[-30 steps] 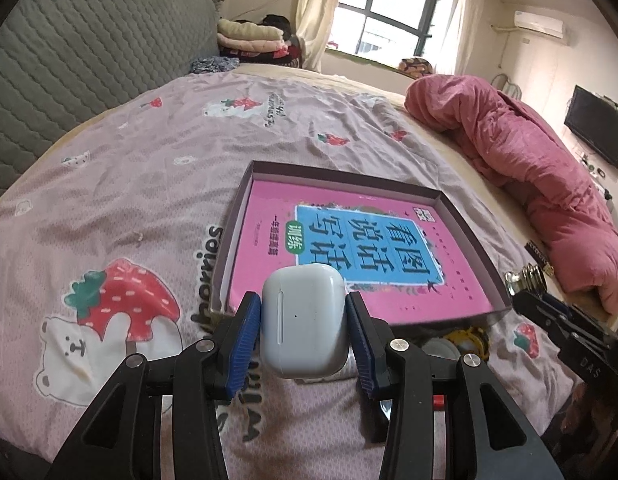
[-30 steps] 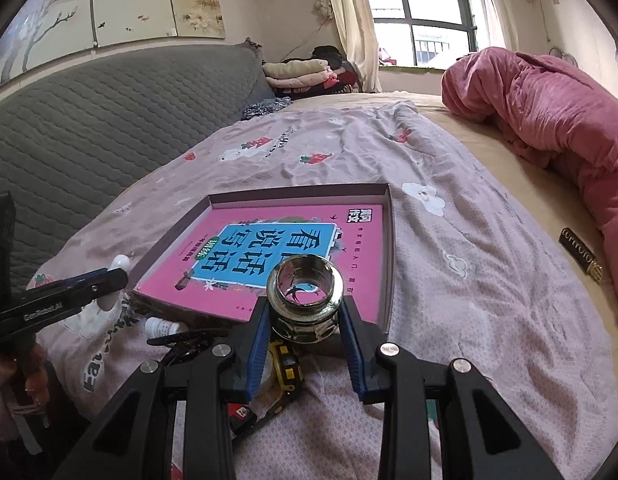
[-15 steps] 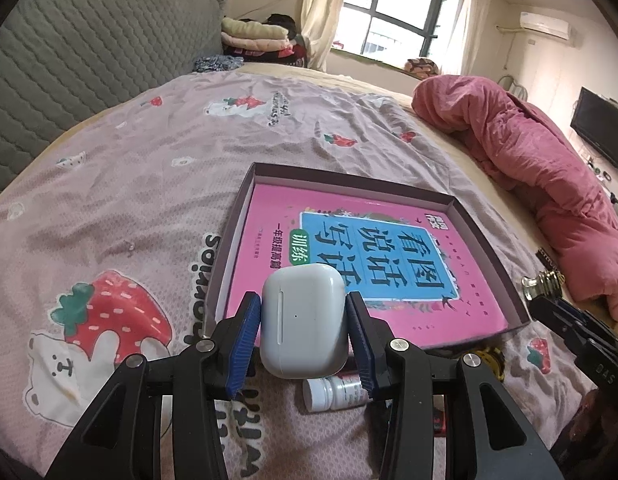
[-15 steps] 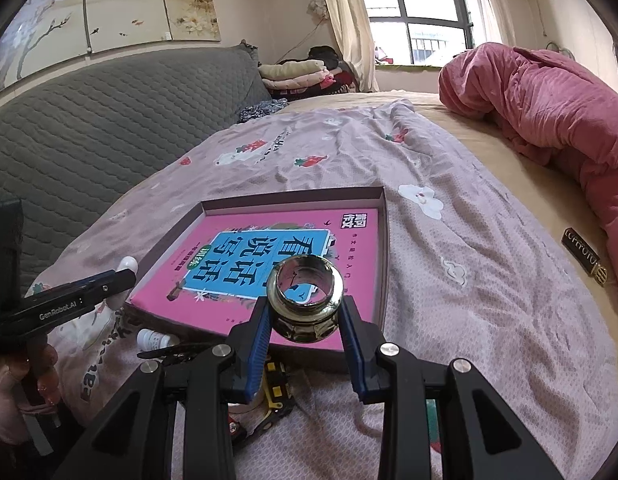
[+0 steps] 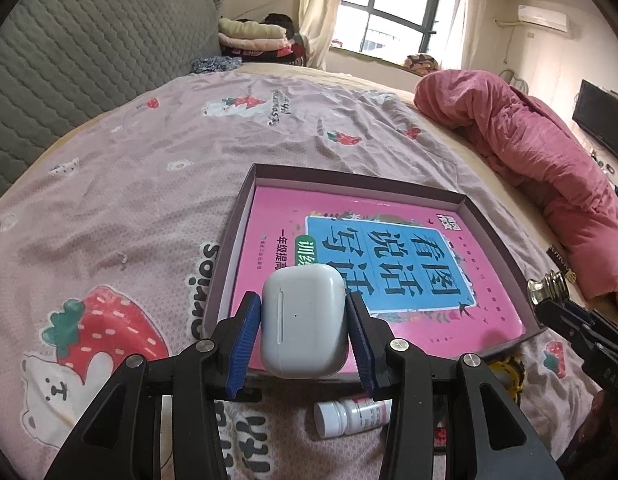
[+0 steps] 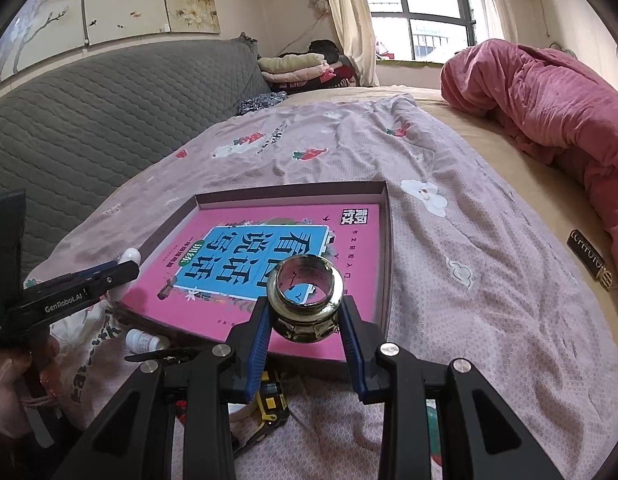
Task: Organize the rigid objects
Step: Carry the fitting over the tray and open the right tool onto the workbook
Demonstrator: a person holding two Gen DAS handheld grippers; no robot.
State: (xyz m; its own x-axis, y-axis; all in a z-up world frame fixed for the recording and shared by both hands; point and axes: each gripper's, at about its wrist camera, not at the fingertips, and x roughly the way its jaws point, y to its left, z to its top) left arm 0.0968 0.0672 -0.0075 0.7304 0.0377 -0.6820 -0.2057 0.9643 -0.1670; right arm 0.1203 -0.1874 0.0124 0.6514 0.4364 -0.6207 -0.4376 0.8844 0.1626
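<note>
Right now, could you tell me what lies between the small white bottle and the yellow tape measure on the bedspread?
In the right wrist view, a dark, thin tool lies between the white bottle and the tape measure.

A book (image 5: 373,268) lies in a shallow box (image 5: 245,200) on the bedsheet (image 5: 129,184), with a small bottle (image 5: 351,416) just before it.

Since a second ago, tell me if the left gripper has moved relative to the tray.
Yes. The left gripper, shut on the white earbud case, has advanced toward the tray: the tray's near edge now sits behind the case, and a white pill bottle has appeared below.
</note>
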